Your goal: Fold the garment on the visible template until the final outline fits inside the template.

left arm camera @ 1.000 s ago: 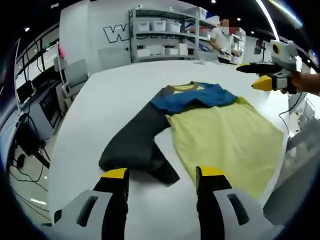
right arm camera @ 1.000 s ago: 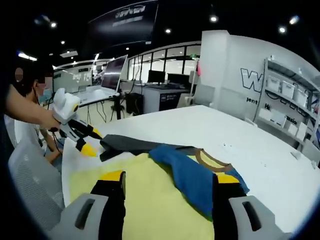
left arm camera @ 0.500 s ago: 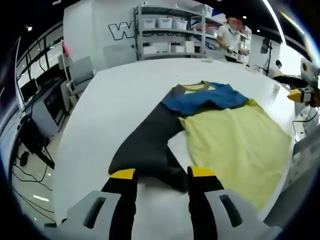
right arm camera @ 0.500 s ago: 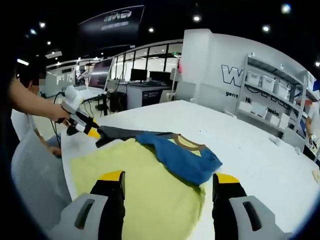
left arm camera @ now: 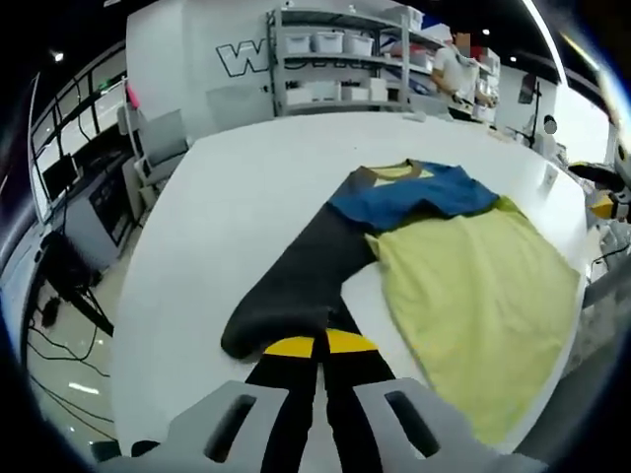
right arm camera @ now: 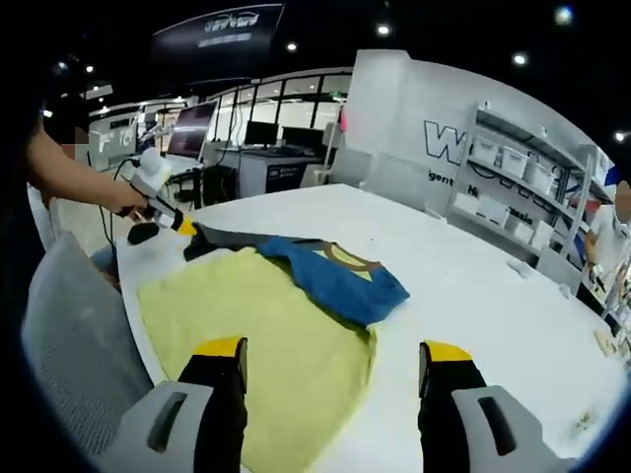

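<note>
Folding first sleeve | left tongs pinched on dark sleeve end (grip looks secure) | right tongs wide open, empty, above garment spread on white surface | next: carrying sleeve inward across yellow body.

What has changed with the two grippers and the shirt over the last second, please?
The left gripper moved forward to the dark sleeve and shut on its end. The right gripper drew back from the shirt and stayed open. The shirt lies as before.
</note>
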The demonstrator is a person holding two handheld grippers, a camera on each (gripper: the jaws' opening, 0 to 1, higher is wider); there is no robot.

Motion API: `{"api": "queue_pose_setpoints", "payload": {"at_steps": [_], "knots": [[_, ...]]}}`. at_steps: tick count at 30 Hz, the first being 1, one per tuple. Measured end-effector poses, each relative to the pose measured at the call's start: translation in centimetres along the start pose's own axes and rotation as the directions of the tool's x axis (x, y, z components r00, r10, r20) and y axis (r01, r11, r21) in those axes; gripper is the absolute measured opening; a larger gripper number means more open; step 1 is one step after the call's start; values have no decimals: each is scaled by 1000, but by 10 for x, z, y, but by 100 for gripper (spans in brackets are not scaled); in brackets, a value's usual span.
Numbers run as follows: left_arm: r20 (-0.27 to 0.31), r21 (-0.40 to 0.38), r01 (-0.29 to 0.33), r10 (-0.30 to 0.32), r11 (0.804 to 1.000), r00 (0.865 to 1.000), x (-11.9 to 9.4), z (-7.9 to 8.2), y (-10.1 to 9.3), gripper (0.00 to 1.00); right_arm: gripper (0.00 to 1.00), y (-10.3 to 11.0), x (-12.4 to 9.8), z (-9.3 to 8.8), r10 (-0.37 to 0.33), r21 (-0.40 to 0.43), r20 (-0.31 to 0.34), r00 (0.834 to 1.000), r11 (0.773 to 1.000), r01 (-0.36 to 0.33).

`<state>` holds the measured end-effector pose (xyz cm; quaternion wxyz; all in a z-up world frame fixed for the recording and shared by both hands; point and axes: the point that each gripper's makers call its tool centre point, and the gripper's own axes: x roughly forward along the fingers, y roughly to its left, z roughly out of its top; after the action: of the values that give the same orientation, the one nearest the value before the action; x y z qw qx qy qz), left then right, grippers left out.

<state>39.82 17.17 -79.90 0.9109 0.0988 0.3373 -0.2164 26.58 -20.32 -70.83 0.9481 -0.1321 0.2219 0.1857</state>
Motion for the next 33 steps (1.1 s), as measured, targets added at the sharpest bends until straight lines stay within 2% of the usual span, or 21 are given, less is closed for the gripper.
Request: {"api": "queue_pose_setpoints", "payload": {"at_steps": [5, 8, 12, 16, 28, 33], "knots": [[22, -13, -2, 2, 1000, 1000, -7, 13, 3, 4, 68, -4, -10, -1, -22, 25, 3, 1000, 999, 22], [51, -50, -16, 19, 999, 999, -16, 28, 6, 4, 70, -5, -15, -5, -30, 31, 1, 1000, 999, 30], [90, -57, -45, 50, 997, 995, -24, 48, 18, 4, 73, -6, -21, -10, -37, 43, 2, 999, 998, 37], [112, -85, -67, 76, 994, 991, -24, 60, 31, 4, 75, -6, -24, -12, -39, 52, 3, 999, 998, 39], [169, -122, -109, 129, 987, 977, -36, 100, 62, 4, 83, 9, -29, -9, 18, 72, 38, 999, 997, -21], [185, -129, -124, 147, 984, 972, -36, 113, 76, 4, 85, 20, -27, -15, 43, 61, 26, 999, 997, -44]]}}
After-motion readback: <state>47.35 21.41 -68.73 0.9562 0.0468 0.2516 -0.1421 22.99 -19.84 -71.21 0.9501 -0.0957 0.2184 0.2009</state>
